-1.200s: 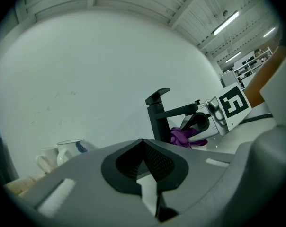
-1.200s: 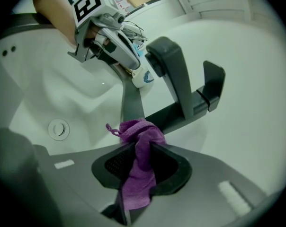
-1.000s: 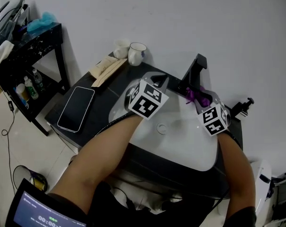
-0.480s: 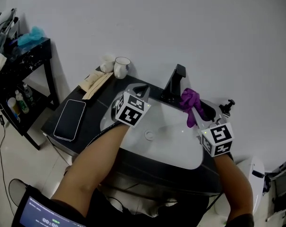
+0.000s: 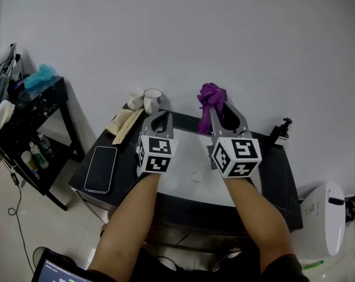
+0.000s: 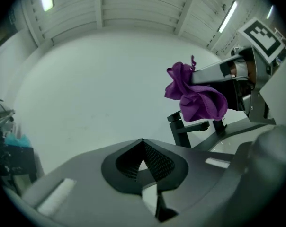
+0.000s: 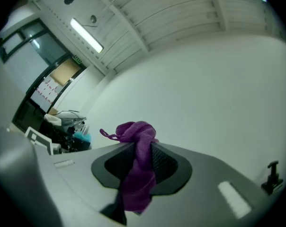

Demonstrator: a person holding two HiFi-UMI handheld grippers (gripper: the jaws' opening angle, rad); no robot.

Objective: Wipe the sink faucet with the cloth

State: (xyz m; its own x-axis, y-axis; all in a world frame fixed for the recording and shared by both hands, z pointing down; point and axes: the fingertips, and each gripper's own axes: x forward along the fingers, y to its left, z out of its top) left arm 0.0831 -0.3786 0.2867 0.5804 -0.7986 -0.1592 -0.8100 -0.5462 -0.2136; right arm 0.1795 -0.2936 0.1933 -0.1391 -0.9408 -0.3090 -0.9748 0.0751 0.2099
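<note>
My right gripper (image 5: 217, 106) is shut on a purple cloth (image 5: 210, 96) and holds it raised in front of the wall, above the back of the white sink (image 5: 180, 158). The cloth (image 7: 136, 173) hangs bunched between the jaws of the right gripper (image 7: 136, 144). In the left gripper view the cloth (image 6: 196, 97) hangs just above the black faucet (image 6: 184, 127), apart from it. The head view hides the faucet behind the right gripper. My left gripper (image 5: 160, 119) hovers over the sink's left side, and the left gripper (image 6: 142, 142) is shut with nothing in it.
A phone (image 5: 101, 169) lies on the dark counter (image 5: 278, 175) left of the sink. A mug (image 5: 152, 101), a cup (image 5: 135, 97) and flat wooden pieces (image 5: 123, 123) sit at the back left. A black pump bottle (image 5: 281, 130) stands at the back right. A black shelf (image 5: 32, 107) stands at the left.
The right gripper has lifted the cloth up off the faucet area and moved it left toward the wall. The left gripper has risen slightly beside it.
</note>
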